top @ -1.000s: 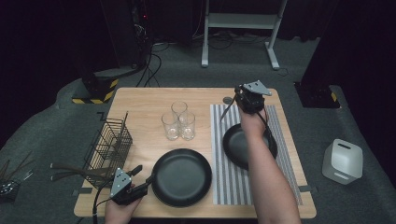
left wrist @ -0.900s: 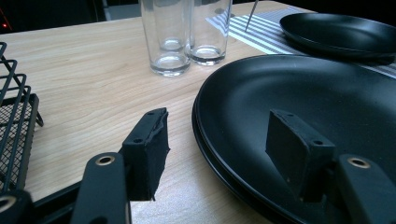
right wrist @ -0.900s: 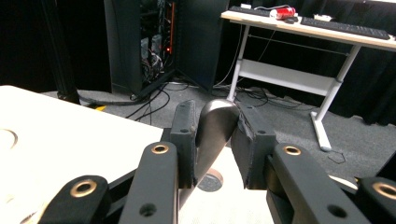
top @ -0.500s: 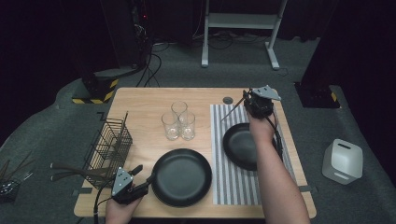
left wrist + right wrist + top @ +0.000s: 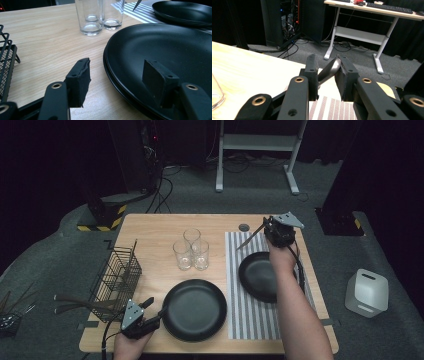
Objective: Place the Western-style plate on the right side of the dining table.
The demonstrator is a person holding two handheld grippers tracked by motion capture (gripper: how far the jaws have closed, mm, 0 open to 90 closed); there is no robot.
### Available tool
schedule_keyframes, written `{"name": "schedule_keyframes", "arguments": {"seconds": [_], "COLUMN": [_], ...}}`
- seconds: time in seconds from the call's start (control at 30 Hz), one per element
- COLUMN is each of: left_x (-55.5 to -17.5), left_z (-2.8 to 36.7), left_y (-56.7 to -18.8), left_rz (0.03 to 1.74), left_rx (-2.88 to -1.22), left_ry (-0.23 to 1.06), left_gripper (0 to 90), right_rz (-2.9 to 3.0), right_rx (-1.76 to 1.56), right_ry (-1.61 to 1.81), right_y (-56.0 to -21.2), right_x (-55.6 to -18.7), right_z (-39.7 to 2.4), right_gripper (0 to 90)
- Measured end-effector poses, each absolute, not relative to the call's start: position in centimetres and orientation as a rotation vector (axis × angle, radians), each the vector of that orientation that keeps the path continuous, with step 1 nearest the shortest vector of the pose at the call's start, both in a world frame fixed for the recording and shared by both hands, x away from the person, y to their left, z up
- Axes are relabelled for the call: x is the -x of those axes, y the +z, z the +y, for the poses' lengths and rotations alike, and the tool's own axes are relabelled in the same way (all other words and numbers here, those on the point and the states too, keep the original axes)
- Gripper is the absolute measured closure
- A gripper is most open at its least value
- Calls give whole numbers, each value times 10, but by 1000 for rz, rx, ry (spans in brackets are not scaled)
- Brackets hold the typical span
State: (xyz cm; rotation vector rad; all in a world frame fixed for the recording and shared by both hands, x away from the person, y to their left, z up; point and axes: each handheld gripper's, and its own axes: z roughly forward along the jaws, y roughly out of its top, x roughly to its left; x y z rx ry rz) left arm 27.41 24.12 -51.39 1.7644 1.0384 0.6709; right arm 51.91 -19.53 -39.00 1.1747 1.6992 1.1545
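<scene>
Overhead, the right gripper (image 5: 274, 231) holds a knife (image 5: 248, 238) above the striped mat (image 5: 235, 270), its blade slanting down-left; the left gripper (image 5: 145, 312) sits at the near plate (image 5: 195, 310). Beside that plate (image 5: 160, 50), the left jaws stand wide, 1 over its rim. Up close, the right gripper (image 5: 327, 75) pinches the knife handle (image 5: 329, 70), jaws narrow.

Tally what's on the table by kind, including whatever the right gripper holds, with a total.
Black plates: 2, a large plate and a smaller plate.
Clear glasses: 3.
Wire basket: 1.
Striped mat: 1.
Metal utensil: 1, in the right gripper.
Total: 8.
</scene>
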Motion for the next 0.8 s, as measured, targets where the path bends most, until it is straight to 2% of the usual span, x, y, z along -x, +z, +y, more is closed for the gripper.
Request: {"name": "schedule_keyframes", "arguments": {"seconds": [0.4, 0.8], "left_x": [-275, -265], "left_z": [242, 242], "left_y": [-515, -518], "left_rz": [1044, 967], "left_rx": [-1770, -1755], "left_ry": [673, 701], "left_gripper": [396, 398], "right_rz": [1682, 1649], "right_rx": [-1245, -1271], "right_ry": [1176, 1206], "right_y": [-397, -409], "right_x": [-522, -524], "right_z": [-212, -227], "right_gripper": [717, 702]}}
